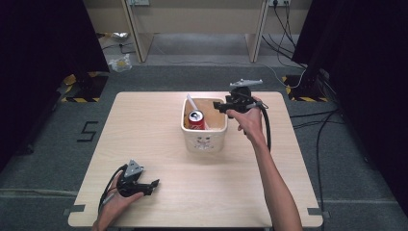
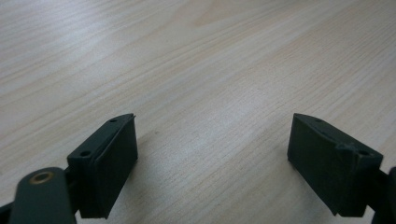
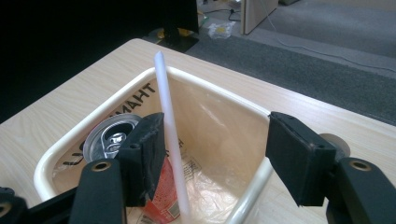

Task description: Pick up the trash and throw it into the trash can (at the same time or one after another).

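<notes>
A cream bin (image 1: pixel 204 140) stands at the middle back of the wooden table (image 1: pixel 144 125). In it a red drink can (image 1: pixel 196 119) stands upright and a white straw (image 1: pixel 191 102) leans against the far left corner. My right gripper (image 1: pixel 219 107) hovers over the bin's right rim, jaws pointing left into it. In the right gripper view the jaws stand open (image 3: pixel 215 154), with the straw (image 3: pixel 166 107) rising just beside the left pad, the can (image 3: pixel 112 137) behind that pad and the bin's rim (image 3: pixel 219 95) beyond. My left gripper (image 1: pixel 153 186) rests low at the table's front left, open (image 2: pixel 212 158) over bare wood.
Clear plastic film (image 3: pixel 205 191) lies on the bin's bottom. Beyond the table is grey floor with cables (image 1: pixel 284 29), a crumpled bag (image 1: pixel 120 62) and desk legs (image 1: pixel 139 43). Dark curtains flank both sides.
</notes>
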The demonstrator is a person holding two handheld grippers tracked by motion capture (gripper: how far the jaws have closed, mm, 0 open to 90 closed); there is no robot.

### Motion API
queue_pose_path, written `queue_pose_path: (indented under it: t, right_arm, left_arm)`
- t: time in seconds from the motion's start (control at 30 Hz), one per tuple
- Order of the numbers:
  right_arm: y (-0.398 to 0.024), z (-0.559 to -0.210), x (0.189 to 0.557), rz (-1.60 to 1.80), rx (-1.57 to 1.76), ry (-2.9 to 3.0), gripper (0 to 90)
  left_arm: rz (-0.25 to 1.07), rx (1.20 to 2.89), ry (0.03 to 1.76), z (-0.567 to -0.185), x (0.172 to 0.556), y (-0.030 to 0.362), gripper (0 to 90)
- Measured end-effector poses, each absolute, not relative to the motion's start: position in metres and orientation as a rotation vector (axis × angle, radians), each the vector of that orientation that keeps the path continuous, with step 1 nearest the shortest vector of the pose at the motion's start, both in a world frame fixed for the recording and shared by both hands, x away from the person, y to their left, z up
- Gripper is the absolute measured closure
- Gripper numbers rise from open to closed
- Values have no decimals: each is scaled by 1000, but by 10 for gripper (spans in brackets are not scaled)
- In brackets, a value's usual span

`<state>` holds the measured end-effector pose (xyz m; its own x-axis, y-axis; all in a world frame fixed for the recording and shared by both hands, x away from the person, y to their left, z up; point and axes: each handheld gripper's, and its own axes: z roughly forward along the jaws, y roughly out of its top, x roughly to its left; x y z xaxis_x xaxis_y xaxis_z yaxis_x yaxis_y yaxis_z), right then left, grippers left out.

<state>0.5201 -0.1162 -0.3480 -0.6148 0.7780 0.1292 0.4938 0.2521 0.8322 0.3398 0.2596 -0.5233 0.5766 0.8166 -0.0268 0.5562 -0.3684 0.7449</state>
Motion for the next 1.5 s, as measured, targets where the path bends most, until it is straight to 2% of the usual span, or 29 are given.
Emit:
queue_pose_path:
  t: [0.4, 1.0, 1.5]
  right_arm:
    - [-130, -343, 509, 1282, 1210, 2154, 166]
    - [-166, -347, 497, 1234, 1224, 2100, 157]
    - [-177, -353, 477, 1142, 1185, 2096, 160]
  left_arm:
    - [455, 2071, 1092, -524, 340, 259, 152]
    - [455, 2072, 1090, -524, 340, 260, 152]
    - [457, 2071, 1090, -524, 340, 259, 152]
